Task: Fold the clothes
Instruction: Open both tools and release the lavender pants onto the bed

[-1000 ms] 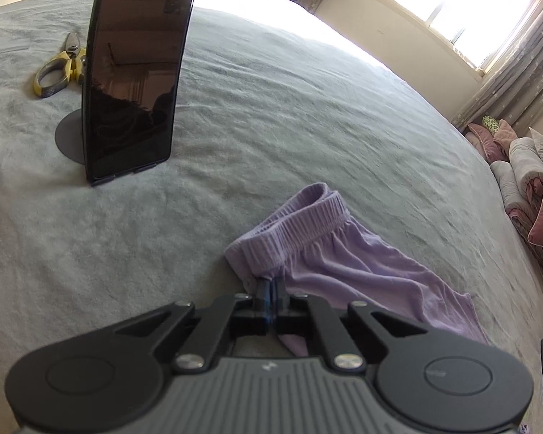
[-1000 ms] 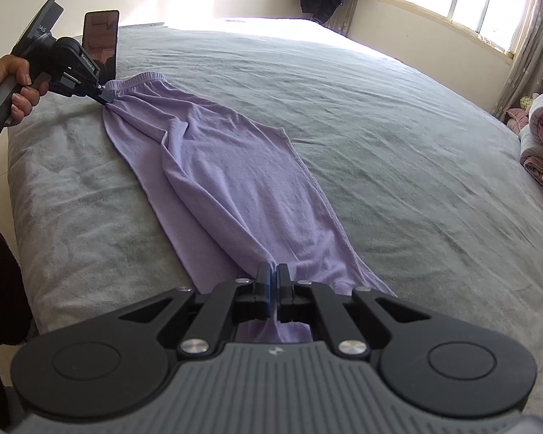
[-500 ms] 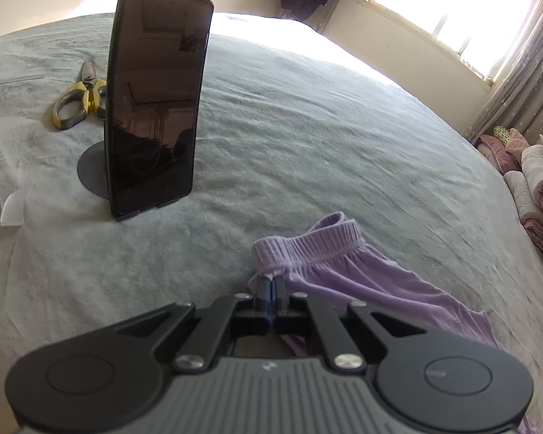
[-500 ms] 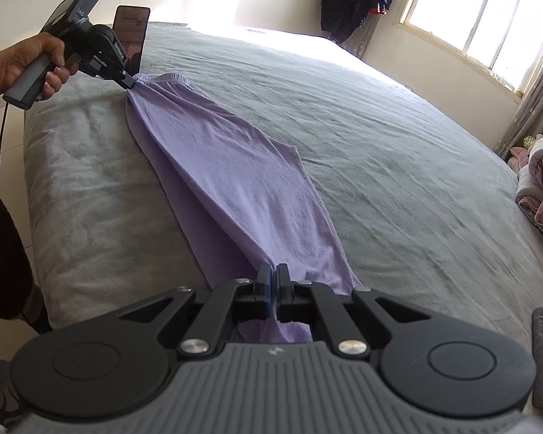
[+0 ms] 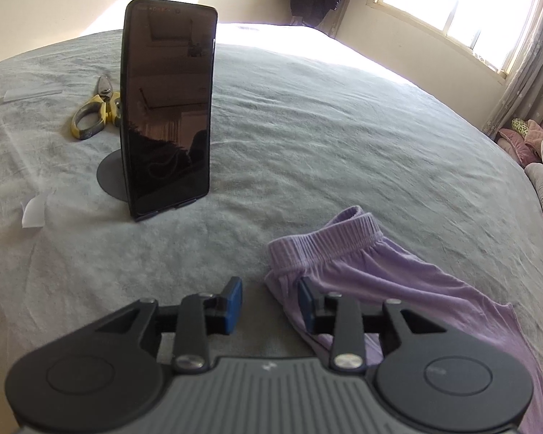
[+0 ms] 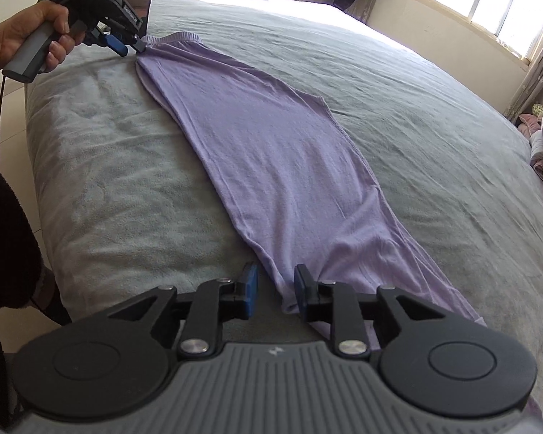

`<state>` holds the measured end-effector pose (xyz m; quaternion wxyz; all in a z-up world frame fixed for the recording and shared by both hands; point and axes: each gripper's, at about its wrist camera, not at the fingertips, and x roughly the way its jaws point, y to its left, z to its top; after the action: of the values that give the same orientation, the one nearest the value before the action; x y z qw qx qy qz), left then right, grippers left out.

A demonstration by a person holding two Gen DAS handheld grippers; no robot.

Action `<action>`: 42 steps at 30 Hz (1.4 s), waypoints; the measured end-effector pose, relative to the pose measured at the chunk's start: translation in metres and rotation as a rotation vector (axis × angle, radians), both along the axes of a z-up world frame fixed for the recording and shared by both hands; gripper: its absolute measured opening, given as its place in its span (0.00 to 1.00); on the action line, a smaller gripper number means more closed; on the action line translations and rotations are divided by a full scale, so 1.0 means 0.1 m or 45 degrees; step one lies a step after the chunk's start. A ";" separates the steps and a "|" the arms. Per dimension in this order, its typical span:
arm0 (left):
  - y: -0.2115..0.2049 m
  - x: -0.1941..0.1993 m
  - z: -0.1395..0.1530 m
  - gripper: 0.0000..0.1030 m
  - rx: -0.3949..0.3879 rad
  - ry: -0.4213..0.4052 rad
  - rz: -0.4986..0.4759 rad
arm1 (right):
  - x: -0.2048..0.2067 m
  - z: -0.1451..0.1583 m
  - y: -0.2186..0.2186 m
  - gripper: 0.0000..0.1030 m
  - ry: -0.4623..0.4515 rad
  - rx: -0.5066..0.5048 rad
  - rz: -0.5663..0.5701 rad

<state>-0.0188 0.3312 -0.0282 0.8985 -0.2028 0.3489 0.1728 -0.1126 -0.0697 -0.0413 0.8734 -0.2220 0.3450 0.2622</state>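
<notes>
Across most of both views spreads a grey bed cover, with a bright window at upper right. Purple trousers lie stretched flat from upper left to lower centre. Left gripper and right gripper are both opening, cloth loose between their pads. A phone stands upright beside scissors.
</notes>
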 end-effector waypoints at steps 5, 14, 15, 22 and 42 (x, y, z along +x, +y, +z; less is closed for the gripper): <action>-0.14 -0.04 0.18 0.39 0.007 -0.042 -0.073 | -0.05 0.11 -0.32 0.48 -0.015 0.084 -0.099; -1.03 0.00 0.43 0.55 0.096 -0.039 -0.361 | 0.01 0.25 -1.10 0.50 -0.019 0.207 -0.344; -1.15 0.01 0.44 0.55 0.099 -0.034 -0.397 | 0.01 0.25 -1.19 0.50 -0.018 0.221 -0.368; -1.99 0.06 0.44 0.55 0.099 0.014 -0.633 | 0.06 0.27 -1.69 0.50 -0.022 0.292 -0.458; -4.12 0.31 0.12 0.47 -0.224 0.173 -1.225 | 0.39 0.03 -2.81 0.50 0.247 0.783 -0.660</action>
<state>0.0123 -0.0811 -0.0161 0.8311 -0.0822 0.4741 -0.2789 -0.0735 -0.3511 -0.0382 0.8995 0.1694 0.3759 0.1444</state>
